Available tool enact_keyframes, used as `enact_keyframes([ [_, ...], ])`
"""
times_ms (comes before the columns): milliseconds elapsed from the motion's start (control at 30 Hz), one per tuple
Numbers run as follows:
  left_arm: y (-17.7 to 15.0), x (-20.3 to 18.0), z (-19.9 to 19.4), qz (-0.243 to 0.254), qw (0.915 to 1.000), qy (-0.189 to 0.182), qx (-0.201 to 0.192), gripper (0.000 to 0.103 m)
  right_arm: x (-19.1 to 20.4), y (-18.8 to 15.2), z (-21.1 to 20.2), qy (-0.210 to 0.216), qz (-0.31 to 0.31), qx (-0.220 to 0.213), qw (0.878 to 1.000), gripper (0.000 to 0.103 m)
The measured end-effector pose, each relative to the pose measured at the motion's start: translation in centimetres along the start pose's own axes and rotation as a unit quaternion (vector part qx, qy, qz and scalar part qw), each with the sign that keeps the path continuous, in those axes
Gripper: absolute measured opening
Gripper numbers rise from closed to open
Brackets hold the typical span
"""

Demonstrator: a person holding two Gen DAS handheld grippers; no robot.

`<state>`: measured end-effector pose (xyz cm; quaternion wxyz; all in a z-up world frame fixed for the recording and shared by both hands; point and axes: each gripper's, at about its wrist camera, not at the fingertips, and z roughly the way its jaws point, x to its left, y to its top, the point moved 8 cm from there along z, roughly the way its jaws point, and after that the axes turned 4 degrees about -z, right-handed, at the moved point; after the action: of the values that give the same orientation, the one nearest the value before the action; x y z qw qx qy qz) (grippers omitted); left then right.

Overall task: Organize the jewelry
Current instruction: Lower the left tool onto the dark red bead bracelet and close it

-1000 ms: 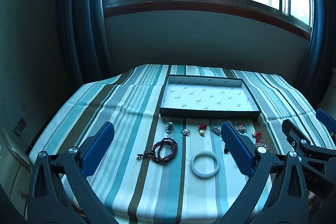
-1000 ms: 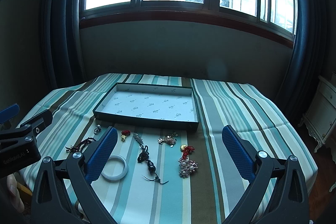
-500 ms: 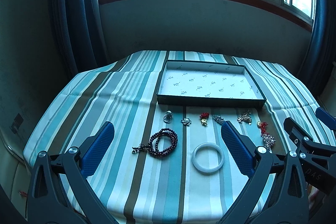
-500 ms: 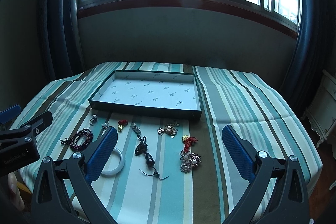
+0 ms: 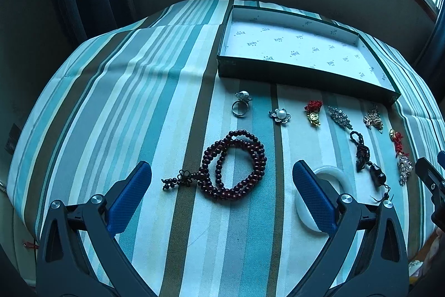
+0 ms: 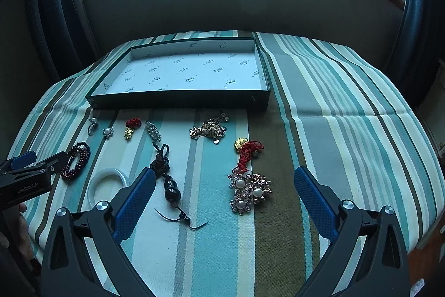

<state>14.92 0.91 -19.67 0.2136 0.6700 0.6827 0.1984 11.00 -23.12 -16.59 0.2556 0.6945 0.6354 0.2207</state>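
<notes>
here, left claw (image 5: 222,177) spread, straddling the bead bracelet (image 5: 235,164) for pickup. right claw (image 6: 224,181) spread over the pearl brooch (image 6: 249,192); the far tray (image 6: 178,99) holds nothing.

Tray (image 6: 178,99) interior bare; its near wall stands between it and the jewelry row. Striped cloth (image 6: 347,130) right of the tray is free. Bead bracelet (image 5: 236,166) lies between left gripper (image 5: 221,174) fingers, white bangle (image 5: 331,177) just beside.

On my right wrist view I can read "GenRobot.AI" in pale letters on the black body of the left gripper (image 6: 33,164) at the left edge. The box (image 6: 178,99) lining carries a small repeated printed logo, too tiny to read.
</notes>
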Motion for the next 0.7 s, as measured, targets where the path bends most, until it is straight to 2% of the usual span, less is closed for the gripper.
enact_keyframes([
  [67, -0.3, -0.2, 1.2, 0.009, 0.9999, 0.000, 0.012, 0.094, -0.1, -0.4, 0.6, 0.003, 0.001, 0.010, 1.000, 0.099],
  [100, -0.5, -0.2, 1.7, 0.012, 0.9997, 0.001, 0.020, 0.087, -0.1, -0.5, 0.8, 0.004, 0.000, 0.014, 1.000, 0.099],
  [200, -0.9, -0.1, 3.2, 0.010, 0.9991, -0.003, 0.042, 0.084, -0.1, -0.6, 1.4, 0.004, -0.005, 0.021, 1.000, 0.099],
  [367, -0.7, -0.2, 3.5, 0.017, 0.9991, -0.011, 0.038, 0.079, 0.2, -0.9, 2.2, 0.008, -0.007, 0.033, 0.999, 0.099],
  [700, -0.4, -1.2, 3.2, 0.043, 0.9983, -0.031, 0.025, 0.053, 0.2, -0.9, 2.6, 0.010, -0.013, 0.043, 0.999, 0.099],
])
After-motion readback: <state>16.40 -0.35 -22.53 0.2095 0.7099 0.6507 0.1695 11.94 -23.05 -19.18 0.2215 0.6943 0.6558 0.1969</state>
